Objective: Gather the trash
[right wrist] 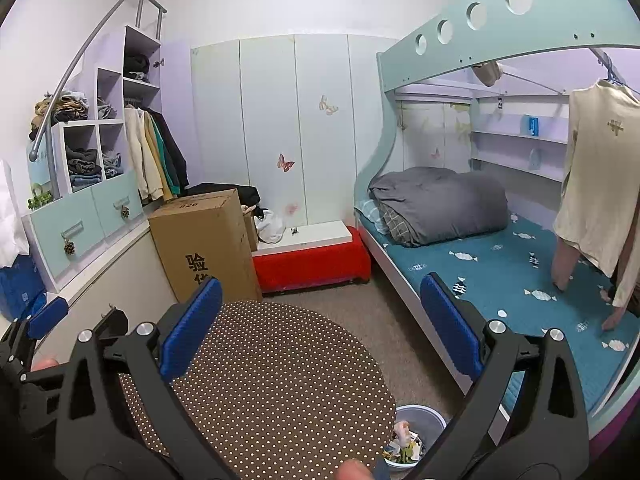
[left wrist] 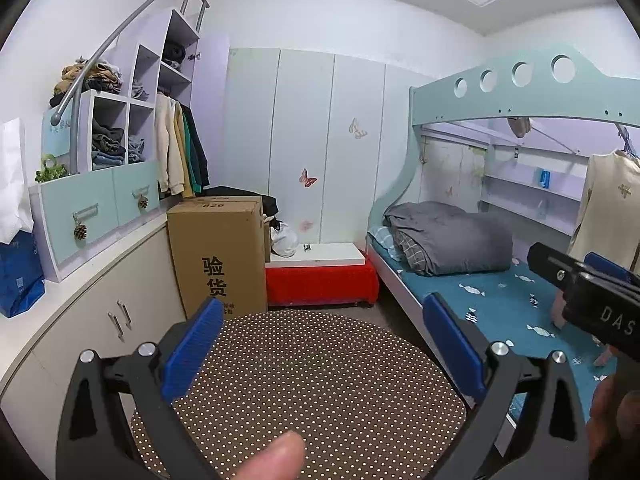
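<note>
Both my left hand-held gripper [left wrist: 322, 344] and right hand-held gripper [right wrist: 320, 322] are spread and empty, bin [right wrist: 420, 420] already holds scraps, more collecting probably left.

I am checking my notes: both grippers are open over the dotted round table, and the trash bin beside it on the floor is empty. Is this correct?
Not quite. The trash bin is not empty: the right wrist view shows scraps inside it. The rest holds: left gripper and right gripper are open over the dotted round table.
</note>
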`<state>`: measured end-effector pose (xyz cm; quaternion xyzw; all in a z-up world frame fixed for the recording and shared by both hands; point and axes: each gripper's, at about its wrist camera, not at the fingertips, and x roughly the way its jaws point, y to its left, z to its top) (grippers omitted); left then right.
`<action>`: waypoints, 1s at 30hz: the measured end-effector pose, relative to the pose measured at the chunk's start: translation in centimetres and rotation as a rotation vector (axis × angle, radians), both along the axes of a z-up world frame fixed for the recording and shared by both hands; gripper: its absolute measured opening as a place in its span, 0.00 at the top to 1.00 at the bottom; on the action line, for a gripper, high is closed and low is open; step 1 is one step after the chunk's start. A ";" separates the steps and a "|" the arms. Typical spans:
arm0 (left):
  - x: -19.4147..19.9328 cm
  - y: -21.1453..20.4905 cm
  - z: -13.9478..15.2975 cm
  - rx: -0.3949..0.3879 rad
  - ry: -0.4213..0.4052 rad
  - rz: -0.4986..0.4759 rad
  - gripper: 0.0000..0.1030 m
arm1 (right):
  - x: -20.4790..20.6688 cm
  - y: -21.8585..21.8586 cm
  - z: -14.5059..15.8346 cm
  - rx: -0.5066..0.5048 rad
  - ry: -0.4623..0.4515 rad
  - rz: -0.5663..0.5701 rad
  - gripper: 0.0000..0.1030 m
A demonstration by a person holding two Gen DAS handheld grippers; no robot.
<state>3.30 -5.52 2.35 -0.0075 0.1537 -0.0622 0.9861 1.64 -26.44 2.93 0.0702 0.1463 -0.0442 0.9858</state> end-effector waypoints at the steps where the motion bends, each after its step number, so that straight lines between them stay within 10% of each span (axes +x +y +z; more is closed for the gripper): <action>1: 0.0 -0.1 0.0 0.001 -0.001 0.002 0.05 | 0.0 0.0 0.0 -0.001 -0.001 0.001 0.06; 30: -0.4 0.1 0.6 -0.015 -0.013 -0.013 0.05 | -0.1 0.3 0.7 -0.005 -0.009 0.008 0.06</action>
